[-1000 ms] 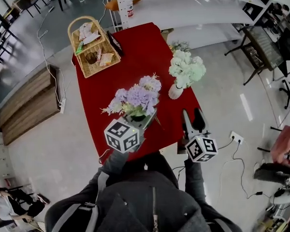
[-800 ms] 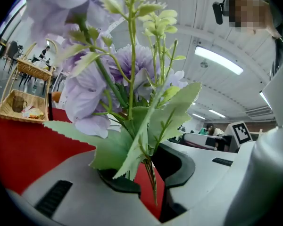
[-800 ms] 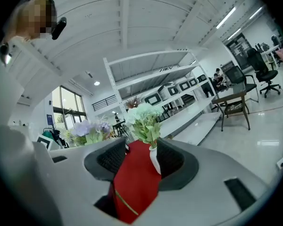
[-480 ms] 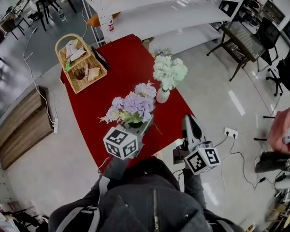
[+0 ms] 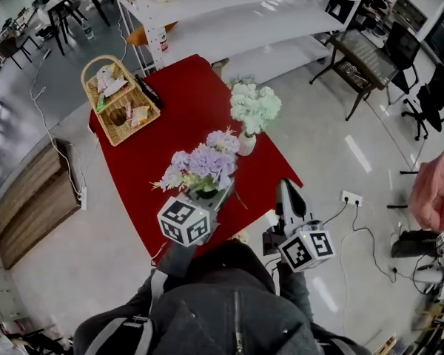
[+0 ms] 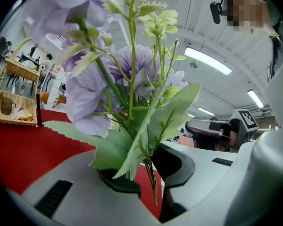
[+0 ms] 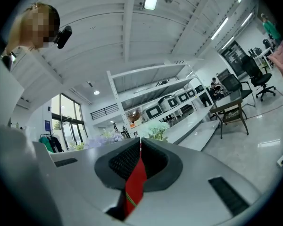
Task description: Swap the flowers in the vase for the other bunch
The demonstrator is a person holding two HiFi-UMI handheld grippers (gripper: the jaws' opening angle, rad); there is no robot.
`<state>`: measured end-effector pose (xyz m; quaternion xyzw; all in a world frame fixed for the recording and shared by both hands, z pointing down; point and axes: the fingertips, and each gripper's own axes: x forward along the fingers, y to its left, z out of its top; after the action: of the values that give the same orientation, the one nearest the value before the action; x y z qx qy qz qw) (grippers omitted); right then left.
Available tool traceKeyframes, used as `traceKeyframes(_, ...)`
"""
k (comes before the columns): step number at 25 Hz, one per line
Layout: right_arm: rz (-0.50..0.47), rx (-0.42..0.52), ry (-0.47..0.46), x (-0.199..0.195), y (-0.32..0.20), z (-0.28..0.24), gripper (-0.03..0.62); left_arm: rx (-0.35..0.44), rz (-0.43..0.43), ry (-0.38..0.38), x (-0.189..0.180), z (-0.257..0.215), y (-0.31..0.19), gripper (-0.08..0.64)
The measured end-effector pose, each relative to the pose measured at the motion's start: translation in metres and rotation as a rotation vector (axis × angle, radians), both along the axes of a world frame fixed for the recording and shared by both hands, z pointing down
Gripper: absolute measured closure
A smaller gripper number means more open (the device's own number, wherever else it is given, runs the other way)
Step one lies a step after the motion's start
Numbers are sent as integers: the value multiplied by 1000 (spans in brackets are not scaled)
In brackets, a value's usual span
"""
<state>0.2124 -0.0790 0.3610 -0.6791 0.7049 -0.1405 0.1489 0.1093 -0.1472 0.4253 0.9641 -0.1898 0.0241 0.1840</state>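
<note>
The left tongs (image 5: 219, 191) pinch the stems of the purple bunch (image 5: 206, 161), which stands upright over the near part of the red counter (image 5: 185, 102), close to its near edge. The right tongs (image 5: 288, 192) have just been closing and are now pressed together with nothing between them, just off the counter's near right corner. The white vase (image 5: 246, 144) stands by the right edge with the pale green-white flowers (image 5: 254, 107) in it. A wicker basket (image 5: 118, 98) sits at the far left corner.
</note>
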Motion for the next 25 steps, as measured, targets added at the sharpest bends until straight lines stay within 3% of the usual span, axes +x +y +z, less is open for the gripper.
traceKeyframes(5, 23, -21, 47, -11, 8, 2, 580, 3, 28, 1, -7, -1, 7, 479)
traceKeyframes(20, 16, -48, 12, -27, 12, 11, 580, -11, 54, -3, -17, 2, 13, 480)
traceKeyframes(25, 4, -52, 16, -40, 9, 15, 581, -16, 41, -2, -35, 5, 14, 480)
